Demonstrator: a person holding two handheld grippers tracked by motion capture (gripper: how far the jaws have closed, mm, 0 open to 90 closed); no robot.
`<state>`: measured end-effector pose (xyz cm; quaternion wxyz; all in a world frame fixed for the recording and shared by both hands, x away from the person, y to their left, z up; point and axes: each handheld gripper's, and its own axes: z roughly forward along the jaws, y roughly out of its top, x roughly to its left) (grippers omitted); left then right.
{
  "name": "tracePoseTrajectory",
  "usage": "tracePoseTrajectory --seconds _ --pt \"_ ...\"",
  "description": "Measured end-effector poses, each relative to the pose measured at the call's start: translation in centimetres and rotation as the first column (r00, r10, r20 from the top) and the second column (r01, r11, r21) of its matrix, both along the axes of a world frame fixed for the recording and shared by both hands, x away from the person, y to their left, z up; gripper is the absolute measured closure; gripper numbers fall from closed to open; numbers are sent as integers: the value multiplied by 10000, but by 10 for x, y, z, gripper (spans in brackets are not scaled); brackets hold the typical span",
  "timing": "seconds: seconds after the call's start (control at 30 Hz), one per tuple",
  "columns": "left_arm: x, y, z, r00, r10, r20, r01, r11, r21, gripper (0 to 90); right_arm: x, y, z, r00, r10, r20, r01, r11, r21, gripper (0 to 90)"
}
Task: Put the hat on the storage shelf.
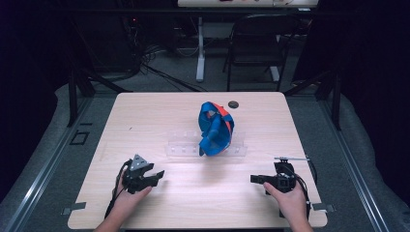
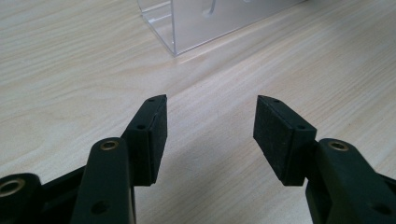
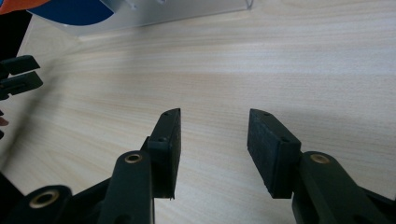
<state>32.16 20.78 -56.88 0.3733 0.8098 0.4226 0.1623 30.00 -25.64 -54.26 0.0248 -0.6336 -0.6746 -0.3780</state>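
Clear plastic makes the rack (image 1: 205, 145) hard to trace; its ends fade into the wood. On it, at the table's (image 1: 145, 116) middle, stands a crumpled blue cloth (image 1: 215, 129) with an orange strip. Left gripper (image 1: 155, 175) and right gripper (image 1: 255, 179) lie released near the front corners, holding nothing. Dark room, cables and a chair (image 1: 256, 38) beyond.

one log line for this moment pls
left gripper: open, empty, low over table | right gripper: open, empty | blue and orange fabric bundle: on clear plastic rack, untouched | light wooden table
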Motion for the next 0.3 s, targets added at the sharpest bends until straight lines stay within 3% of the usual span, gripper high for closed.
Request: tracePoseTrajectory --seconds 0.2,0.3 --pt "-1 -1 0 10000 75 60 -74 9999 -119 452 -13 -1 -13 9892 -425 1403 461 9987 -223 555" --pt "-4 -5 3 9999 4 159 1 9995 -313 453 -22 -3 -21 9691 -806 2330 886 9958 -242 555"
